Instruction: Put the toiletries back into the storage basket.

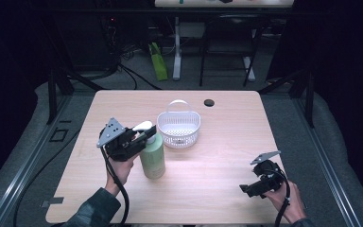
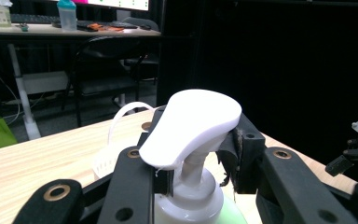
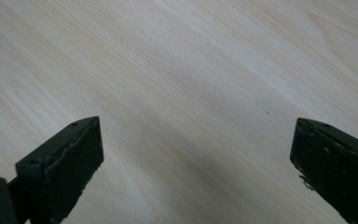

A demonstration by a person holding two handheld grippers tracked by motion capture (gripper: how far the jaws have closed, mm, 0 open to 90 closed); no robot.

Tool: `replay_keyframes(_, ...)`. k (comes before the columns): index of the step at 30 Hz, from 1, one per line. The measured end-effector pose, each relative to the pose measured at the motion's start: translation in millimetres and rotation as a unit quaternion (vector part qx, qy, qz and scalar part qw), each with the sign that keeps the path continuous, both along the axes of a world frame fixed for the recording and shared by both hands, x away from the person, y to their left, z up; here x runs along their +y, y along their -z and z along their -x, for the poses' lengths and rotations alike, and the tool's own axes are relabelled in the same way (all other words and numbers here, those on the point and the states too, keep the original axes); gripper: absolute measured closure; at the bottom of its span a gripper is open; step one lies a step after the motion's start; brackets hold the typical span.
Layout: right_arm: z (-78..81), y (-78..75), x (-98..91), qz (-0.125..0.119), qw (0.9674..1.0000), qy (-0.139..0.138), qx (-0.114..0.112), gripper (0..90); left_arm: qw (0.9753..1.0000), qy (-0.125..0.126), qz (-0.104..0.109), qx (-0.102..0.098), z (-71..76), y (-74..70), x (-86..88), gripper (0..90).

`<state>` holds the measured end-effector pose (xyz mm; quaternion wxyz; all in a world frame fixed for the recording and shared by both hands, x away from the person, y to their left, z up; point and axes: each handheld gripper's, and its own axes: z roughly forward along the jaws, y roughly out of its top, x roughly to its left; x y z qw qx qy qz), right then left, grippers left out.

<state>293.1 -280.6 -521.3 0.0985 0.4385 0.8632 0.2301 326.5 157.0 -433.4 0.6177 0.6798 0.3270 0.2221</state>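
Note:
A pale green pump bottle [image 1: 152, 160] with a white pump head [image 1: 142, 126] stands upright on the wooden table [image 1: 217, 142], left of centre. My left gripper [image 1: 145, 137] comes in level from the left and is shut on the bottle's neck just under the pump head. In the left gripper view the black jaws of that gripper [image 2: 195, 171] press on the white neck [image 2: 192, 169] from both sides, beneath the pump head [image 2: 191, 123]. My right gripper [image 1: 245, 189] hovers low at the front right with nothing in it. Its jaws [image 3: 196, 168] stand wide open over bare wood.
A white perforated basket [image 1: 178, 128] with an upright handle sits just behind and right of the bottle; its handle [image 2: 121, 114] rises behind the pump head. A dark round hole [image 1: 209, 102] marks the far table edge. Desk legs and a green bag [image 1: 159, 61] stand on the floor beyond.

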Motion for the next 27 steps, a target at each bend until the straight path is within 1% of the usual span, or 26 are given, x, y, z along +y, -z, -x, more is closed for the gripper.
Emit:
replay_keyframes(8, -0.3, 0.3, 0.1, 0.0, 1.0, -0.002, 0.001, 2.1, 1.0, 0.005, -0.005, -0.005, 1.1, -3.1, -2.4, 66.8)
replay_keyframes(12, -0.3, 0.4, -0.3, 0.001, 1.0, -0.002, 0.001, 2.0, 1.0, 0.001, -0.006, -0.006, 2.5, -5.2, -2.1, 66.8)
replay_keyframes(18, -0.2, 0.4, -0.6, 0.001, 1.0, -0.002, 0.001, 2.0, 1.0, -0.001, -0.001, -0.01, 3.8, -9.9, -0.1, 66.8)
replay_keyframes(21, 0.0, 0.6, -0.2, -0.001, 1.0, -0.002, 0.002, 2.1, 0.9999, -0.001, -0.003, -0.01, 3.8, -11.4, 0.5, 66.8)
replay_keyframes(27, -0.4, 0.9, -1.2, 0.001, 1.0, -0.002, 0.001, 2.1, 0.9999, -0.001, -0.007, -0.012, 2.0, -14.9, 0.0, 66.8)
